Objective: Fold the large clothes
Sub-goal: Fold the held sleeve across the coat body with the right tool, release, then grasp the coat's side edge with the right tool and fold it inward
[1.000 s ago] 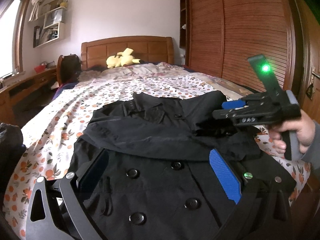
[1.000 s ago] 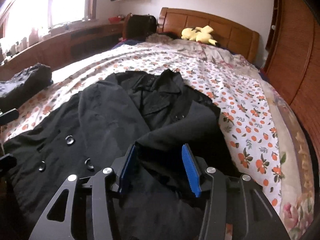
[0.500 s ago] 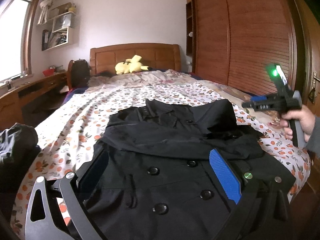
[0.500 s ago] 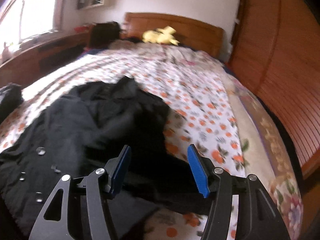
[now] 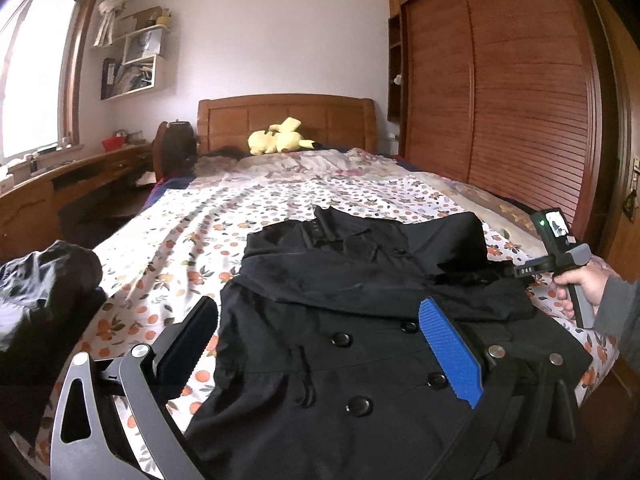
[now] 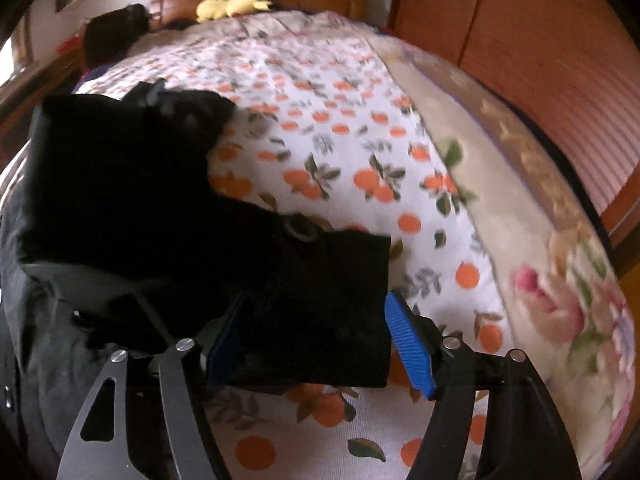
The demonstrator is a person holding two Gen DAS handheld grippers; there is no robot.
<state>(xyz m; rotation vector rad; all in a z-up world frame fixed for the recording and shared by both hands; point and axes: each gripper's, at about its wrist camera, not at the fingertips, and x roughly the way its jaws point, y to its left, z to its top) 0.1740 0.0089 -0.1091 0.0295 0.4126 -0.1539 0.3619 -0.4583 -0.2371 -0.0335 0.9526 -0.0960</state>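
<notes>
The black coat [image 5: 360, 320] covers the near middle of the bed [image 5: 280, 200], while the orange-print sheet beyond its collar lies bare up to the yellow plush toy [image 5: 276, 142] at the headboard. On the right a bare strip of sheet runs between the coat's edge and the slatted wardrobe [image 5: 520, 100] — the right gripper [image 6: 316, 344], jaws just opened, straddles the coat's corner there. To the left a dark bundle [image 5: 40, 292] sits at the bed's edge — desk [image 5: 60, 184] beyond it.
</notes>
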